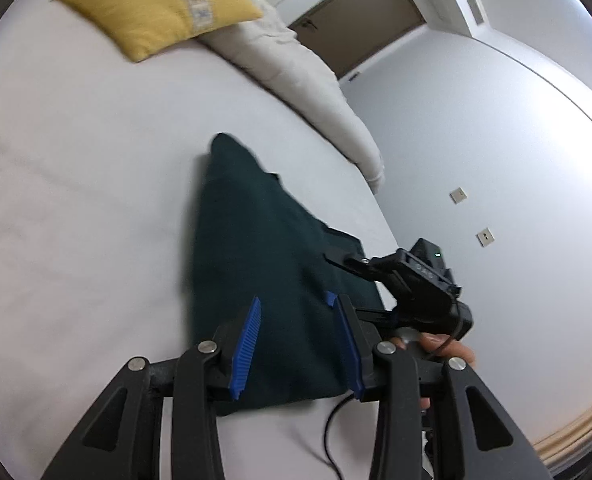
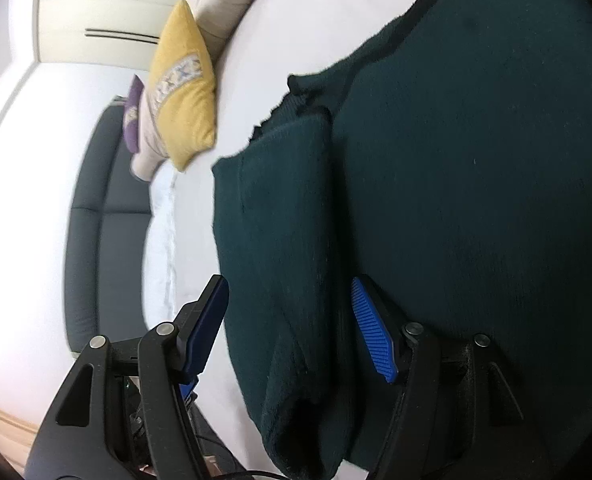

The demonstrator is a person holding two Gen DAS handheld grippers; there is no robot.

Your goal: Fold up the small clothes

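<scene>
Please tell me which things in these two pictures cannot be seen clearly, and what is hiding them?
- Dark green garment: the left wrist view blurs it, and the left gripper covers its near edge.
- Same garment, right wrist view: the top and right edges cut it off, so what kind of clothing it is cannot be told.
- Right gripper: in the left wrist view the left gripper's finger hides its tips.
- Purple cushion: mostly behind the yellow pillow.

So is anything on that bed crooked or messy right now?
Mostly tidy. The dark green garment lies folded on the white bed, but its far end is bunched and uneven. The yellow cushion sits askew.
</scene>
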